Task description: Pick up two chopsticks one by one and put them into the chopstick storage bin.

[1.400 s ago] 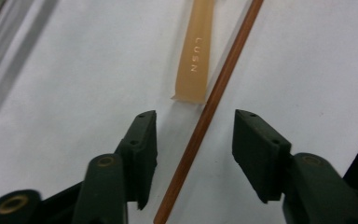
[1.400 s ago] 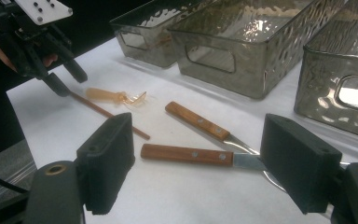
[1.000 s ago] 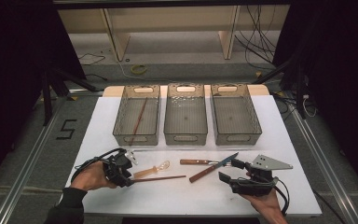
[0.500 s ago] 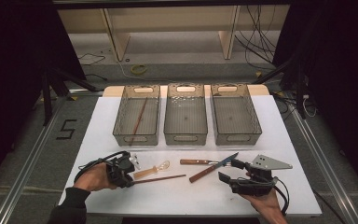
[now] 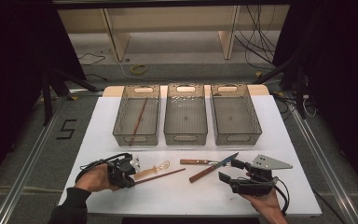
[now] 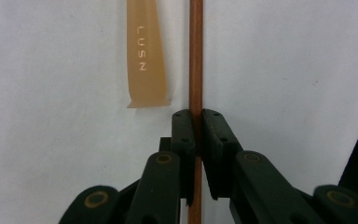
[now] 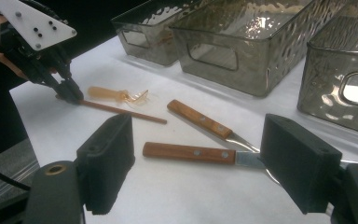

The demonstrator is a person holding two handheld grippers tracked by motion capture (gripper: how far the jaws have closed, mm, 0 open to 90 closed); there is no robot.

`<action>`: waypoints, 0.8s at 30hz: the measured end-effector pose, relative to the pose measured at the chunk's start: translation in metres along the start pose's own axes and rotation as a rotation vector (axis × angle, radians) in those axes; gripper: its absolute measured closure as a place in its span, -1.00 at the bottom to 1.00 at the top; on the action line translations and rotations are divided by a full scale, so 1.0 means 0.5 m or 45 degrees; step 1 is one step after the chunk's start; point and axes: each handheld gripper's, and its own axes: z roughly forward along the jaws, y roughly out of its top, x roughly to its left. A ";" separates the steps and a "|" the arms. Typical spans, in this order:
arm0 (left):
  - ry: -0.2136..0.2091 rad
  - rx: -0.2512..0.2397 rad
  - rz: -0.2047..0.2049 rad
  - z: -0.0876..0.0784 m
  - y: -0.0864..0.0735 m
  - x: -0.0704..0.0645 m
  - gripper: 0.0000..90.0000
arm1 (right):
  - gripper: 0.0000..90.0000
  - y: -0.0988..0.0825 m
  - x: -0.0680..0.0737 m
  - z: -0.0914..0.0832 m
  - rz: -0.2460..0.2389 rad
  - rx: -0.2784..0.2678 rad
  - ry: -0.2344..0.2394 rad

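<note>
Chopstick (image 6: 196, 56): thin brown stick, lying flat on the white table (image 5: 191, 196) near its front edge, left of centre; its near end is clamped between the pads of the left gripper (image 6: 196, 122). The jaws have just been closing and now press on the stick from both sides. In the high view the same gripper (image 5: 131, 173) lies low over the table in the person's left hand (image 5: 95, 178), with the stick (image 5: 161, 176) running out to the right from it.

Spoon (image 6: 145, 51): pale amber plastic, lettered handle, lying just beside the chopstick and roughly along it, apart from the jaws; in the high view (image 5: 151, 170) it sits just behind the stick.

Right gripper (image 7: 198, 161): jaws wide apart, nothing between the pads, held low over the front right of the table in the right hand (image 5: 263, 203).

Knives, two, wooden handles: one (image 7: 191, 153) lying just ahead of the right gripper, the other (image 7: 199, 119) behind it, their blades crossing toward the right.

Bins, three, smoky clear plastic, in a row at the back of the table: left (image 5: 121, 122) holds a second brown stick (image 5: 139, 119); middle (image 5: 168, 125); right (image 5: 254, 122)
</note>
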 end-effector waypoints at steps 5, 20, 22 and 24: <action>-0.017 -0.030 0.004 -0.006 -0.001 0.000 0.85 | -0.41 0.000 0.000 0.000 -0.001 0.000 0.001; -0.010 -0.076 -0.025 -0.030 -0.005 0.000 0.85 | -0.41 0.000 0.000 0.001 -0.001 -0.001 0.002; 0.004 -0.086 -0.034 -0.033 -0.008 0.001 0.85 | -0.41 0.000 0.000 0.001 -0.001 -0.001 0.002; 0.009 -0.104 -0.050 -0.037 -0.010 0.001 0.85 | -0.41 0.000 0.000 0.000 -0.001 -0.002 0.002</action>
